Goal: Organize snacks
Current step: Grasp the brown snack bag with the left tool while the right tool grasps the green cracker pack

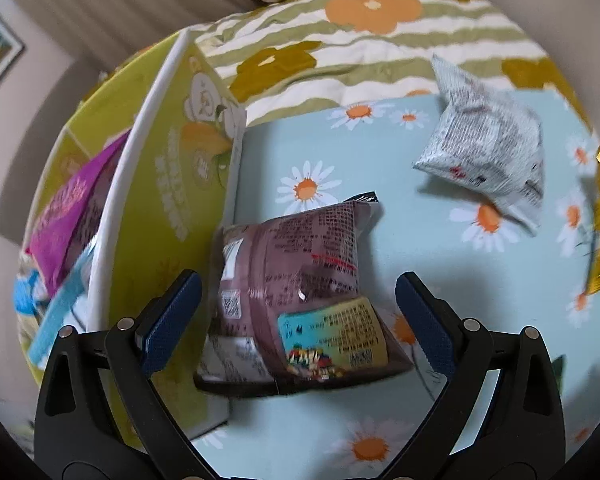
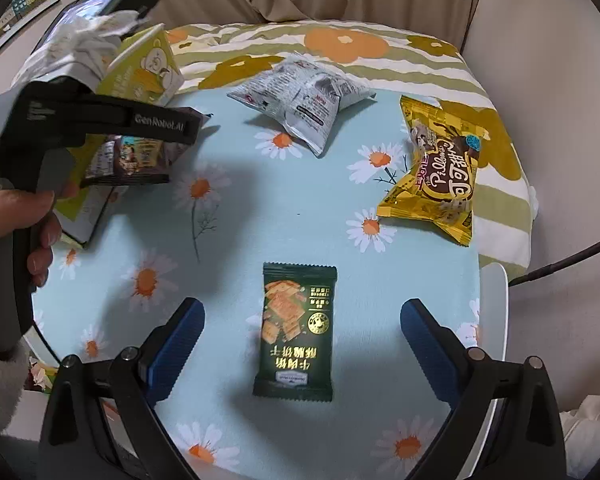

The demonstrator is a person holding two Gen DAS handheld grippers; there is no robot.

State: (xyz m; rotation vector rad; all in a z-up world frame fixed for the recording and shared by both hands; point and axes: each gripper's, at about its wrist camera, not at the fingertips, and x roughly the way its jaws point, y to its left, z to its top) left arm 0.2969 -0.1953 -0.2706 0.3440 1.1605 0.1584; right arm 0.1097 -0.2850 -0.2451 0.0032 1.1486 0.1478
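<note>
four packets lie loose beside the green box [image 1: 172, 184]. your left gripper [image 1: 298, 320] hangs spread wide over the maroon packet [image 1: 296, 300], which leans on the box wall, long axis running away from you. only your right gripper's [image 2: 302, 340] view, jaws apart, shows the dark green packet [image 2: 296, 332] lengthwise between them, well apart from the box.

Left wrist view close above maroon packet [image 1: 296, 304], right wrist view higher back, both sharing daisy tablecloth [image 2: 228, 240]
</note>
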